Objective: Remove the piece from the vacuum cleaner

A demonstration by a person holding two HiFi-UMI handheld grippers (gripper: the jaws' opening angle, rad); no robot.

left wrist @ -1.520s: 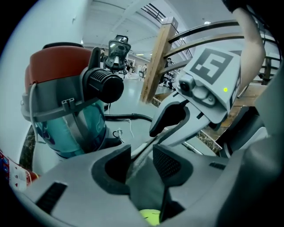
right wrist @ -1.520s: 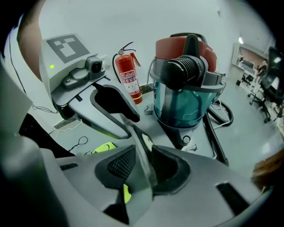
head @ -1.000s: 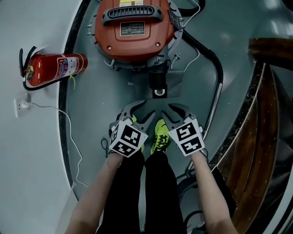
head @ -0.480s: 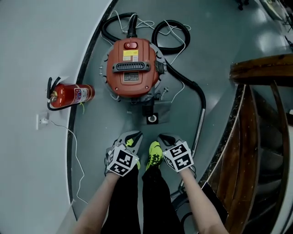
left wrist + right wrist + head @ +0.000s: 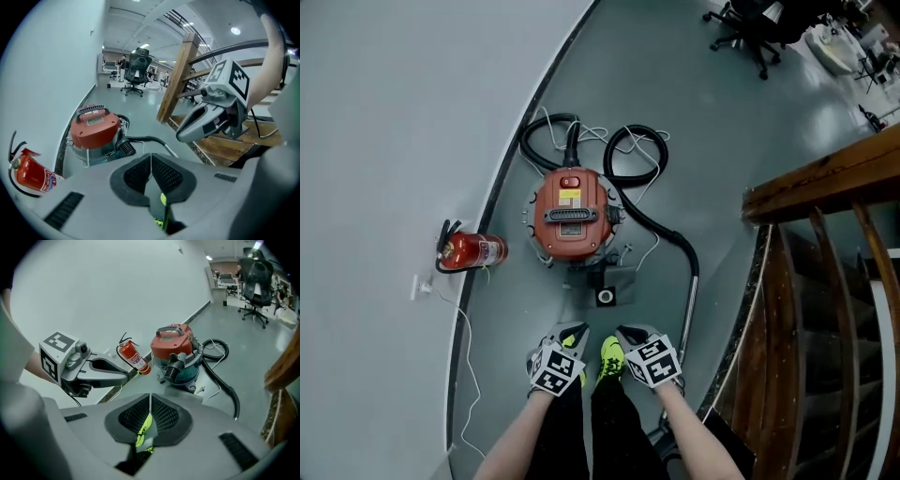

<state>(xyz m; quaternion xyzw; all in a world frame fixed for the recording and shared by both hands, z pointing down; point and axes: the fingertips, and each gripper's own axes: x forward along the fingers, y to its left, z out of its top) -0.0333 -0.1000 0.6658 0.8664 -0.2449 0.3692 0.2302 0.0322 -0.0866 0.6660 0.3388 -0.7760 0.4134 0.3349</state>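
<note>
head-down view of a grey floor, with my two arms reaching in from the near edge. both tongs hang in the air above the floor, side by side, tips pointing down and away from me.

my left tongs [image 5: 151,161] are fully closed: the two dark ribbed pads meet in a thin line with nothing between them. my right tongs [image 5: 150,404] are the same, pads pressed together and holding nothing. a yellow-green shoe [image 5: 609,361] shows on the floor between the two tongs.

the vacuum cleaner [image 5: 572,220] stands on the floor farther out, well apart from both tongs. it is a round canister with an orange-red lid and a dark handle across the top. a small dark part with a pale ring [image 5: 605,297] sits at its near edge, between the canister and my tongs; neither of the tongs touches it. a black hose [image 5: 670,239] loops behind the canister and runs down its right side to a metal tube [image 5: 689,305].

a red fire extinguisher [image 5: 473,251] lies to the left of the canister, by the white wall [image 5: 394,112]. a wooden stair railing [image 5: 816,187] fills the right side. office chairs [image 5: 750,28] stand far off.
</note>
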